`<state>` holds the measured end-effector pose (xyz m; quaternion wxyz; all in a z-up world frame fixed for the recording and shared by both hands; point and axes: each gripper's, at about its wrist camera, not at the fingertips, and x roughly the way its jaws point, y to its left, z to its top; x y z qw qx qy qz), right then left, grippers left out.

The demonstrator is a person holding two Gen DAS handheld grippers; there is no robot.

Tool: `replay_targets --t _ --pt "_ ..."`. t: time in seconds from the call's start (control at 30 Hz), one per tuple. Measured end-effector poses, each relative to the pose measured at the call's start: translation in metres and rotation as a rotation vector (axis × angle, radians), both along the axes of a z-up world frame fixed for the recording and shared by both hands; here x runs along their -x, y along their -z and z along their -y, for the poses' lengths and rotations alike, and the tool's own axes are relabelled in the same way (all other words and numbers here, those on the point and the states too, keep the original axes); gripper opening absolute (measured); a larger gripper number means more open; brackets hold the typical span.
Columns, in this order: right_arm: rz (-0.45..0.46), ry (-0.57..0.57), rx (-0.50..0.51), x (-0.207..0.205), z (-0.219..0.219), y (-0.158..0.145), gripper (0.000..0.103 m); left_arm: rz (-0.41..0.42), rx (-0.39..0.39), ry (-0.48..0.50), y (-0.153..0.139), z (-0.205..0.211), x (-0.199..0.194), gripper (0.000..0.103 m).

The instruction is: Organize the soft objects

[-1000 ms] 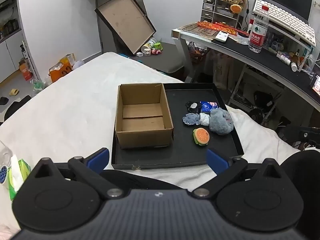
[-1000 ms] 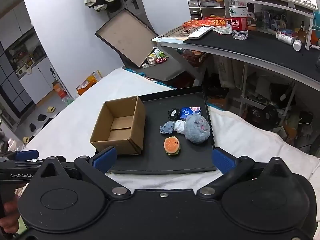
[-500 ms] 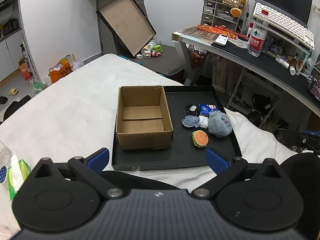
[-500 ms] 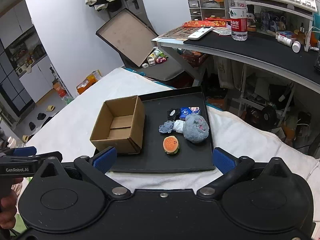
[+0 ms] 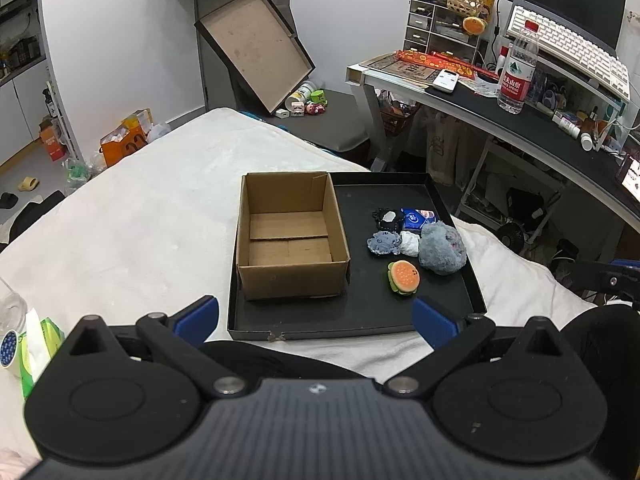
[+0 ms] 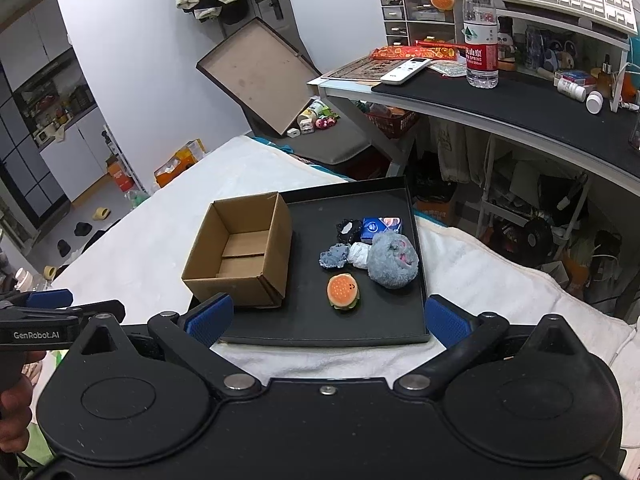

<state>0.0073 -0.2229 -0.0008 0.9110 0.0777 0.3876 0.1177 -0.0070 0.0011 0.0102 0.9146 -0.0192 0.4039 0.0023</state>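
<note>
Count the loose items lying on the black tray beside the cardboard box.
6: burger nearest; grey plush behind it; white wad and blue-grey piece to its left; black piece and blue packet farthest. Smaller ones may be hidden.

One cardboard box, one black tray, six soft items (clustered right of centre), one water bottle.

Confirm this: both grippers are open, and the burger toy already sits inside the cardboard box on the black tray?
Not quite. The burger toy lies on the black tray beside the cardboard box, which the right wrist view shows empty. Both grippers, left gripper and right gripper, are open.
</note>
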Motion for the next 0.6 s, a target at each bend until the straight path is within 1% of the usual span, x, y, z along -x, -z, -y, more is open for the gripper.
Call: replay_targets --t 0.6 --pt "0.002 0.003 0.015 0.0030 -0.0007 -0.0007 0.103 0.002 0.001 0.004 -0.0020 -0.0027 0.0017 0.102"
